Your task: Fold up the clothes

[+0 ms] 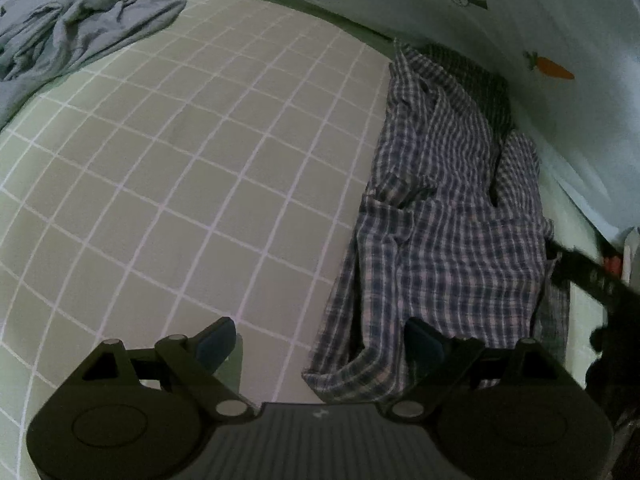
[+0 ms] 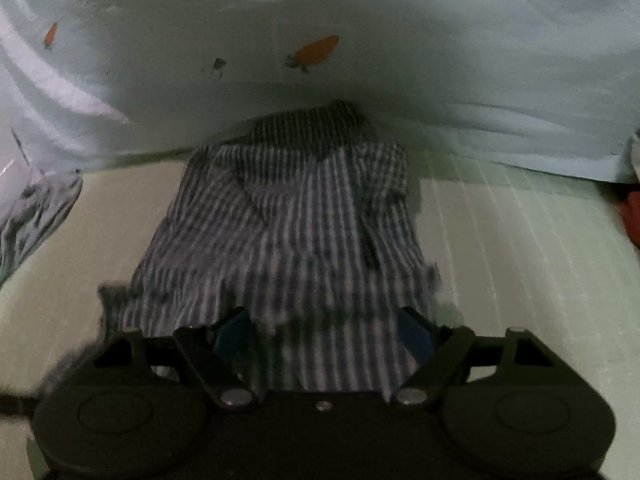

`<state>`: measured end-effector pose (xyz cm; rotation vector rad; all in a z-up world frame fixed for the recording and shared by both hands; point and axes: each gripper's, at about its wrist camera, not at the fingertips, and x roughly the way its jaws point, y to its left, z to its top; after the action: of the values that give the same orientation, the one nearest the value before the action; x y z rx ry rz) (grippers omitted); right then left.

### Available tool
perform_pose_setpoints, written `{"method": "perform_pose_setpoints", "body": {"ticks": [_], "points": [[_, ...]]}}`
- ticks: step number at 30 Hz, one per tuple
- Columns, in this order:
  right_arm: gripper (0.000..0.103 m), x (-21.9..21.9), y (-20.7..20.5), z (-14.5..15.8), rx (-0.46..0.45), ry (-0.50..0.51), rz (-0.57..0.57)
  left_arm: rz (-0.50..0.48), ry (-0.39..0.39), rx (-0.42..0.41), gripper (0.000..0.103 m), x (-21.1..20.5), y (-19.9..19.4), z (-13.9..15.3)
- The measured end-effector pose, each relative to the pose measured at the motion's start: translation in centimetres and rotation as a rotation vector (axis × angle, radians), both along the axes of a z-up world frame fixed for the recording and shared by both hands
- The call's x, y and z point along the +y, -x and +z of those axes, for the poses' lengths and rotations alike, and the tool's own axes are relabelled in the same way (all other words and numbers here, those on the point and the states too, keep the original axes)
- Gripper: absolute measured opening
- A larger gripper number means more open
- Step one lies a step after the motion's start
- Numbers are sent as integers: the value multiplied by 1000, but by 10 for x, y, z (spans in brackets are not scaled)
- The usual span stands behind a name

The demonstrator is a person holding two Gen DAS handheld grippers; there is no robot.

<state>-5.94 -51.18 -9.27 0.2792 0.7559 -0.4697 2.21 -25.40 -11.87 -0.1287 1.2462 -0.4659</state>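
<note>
Right wrist view: my right hand-held gripper (image 2: 324,332) gapes over the blue-and-white checked cotton shirt (image 2: 288,216); blur risks pinching one layer.

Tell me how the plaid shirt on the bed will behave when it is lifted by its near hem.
The plaid shirt will probably be floppy: it already lies in soft creases and overlapping folds on the checked bedsheet. It looks thin and light, so the far end would likely drag and sag. Its loose layers may slide apart unless both are pinched.
</note>
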Motion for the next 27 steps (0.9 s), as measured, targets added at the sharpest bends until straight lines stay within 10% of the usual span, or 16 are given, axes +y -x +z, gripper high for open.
{"method": "perform_pose_setpoints", "body": {"ticks": [14,21,27], "points": [[86,-18,104,-27,23,-300,-292,23,128,127,88,8,5,-15],[78,-24,111,-40,-21,-428,-271,50,237,181,46,6,11,-28],[12,-20,126,-44,-7,-457,-192,73,280,193,8,9,26,-36]]}}
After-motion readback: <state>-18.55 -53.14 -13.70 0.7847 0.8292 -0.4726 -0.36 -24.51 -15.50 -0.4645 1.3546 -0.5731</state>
